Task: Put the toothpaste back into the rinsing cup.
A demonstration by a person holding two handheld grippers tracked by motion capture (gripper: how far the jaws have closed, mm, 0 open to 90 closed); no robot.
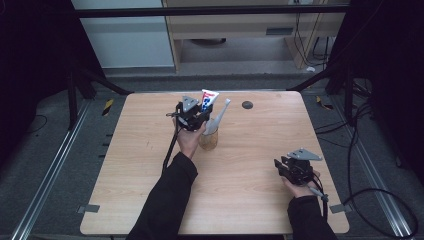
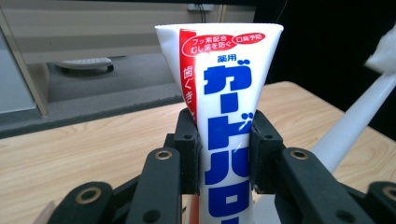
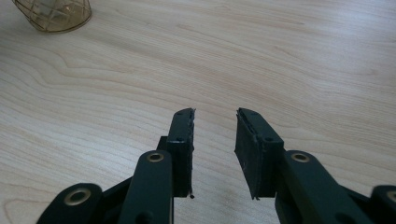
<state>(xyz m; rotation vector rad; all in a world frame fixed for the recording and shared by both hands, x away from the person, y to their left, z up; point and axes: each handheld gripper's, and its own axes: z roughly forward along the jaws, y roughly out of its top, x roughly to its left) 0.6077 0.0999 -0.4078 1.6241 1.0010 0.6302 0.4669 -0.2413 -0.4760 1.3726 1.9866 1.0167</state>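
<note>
A white toothpaste tube (image 2: pixel 224 112) with blue and red print stands upright, flat end up, and my left gripper (image 2: pixel 223 149) is shut on it with both pads against its sides. From the high view, the left gripper (image 1: pixel 192 114) holds the tube (image 1: pixel 208 99) just above a clear glass cup (image 1: pixel 209 138). A white toothbrush (image 1: pixel 219 118) leans out of that cup; its handle (image 2: pixel 355 126) crosses the right of the left gripper view. My right gripper (image 1: pixel 290 167) rests low near the table's right front, open, nothing between its jaws (image 3: pixel 214 144).
The wooden table (image 1: pixel 240 190) has a small dark round spot (image 1: pixel 247 104) near its far edge. The glass cup's base (image 3: pixel 53 16) appears at the top left of the right gripper view. Black frame legs and cables surround the table on the floor.
</note>
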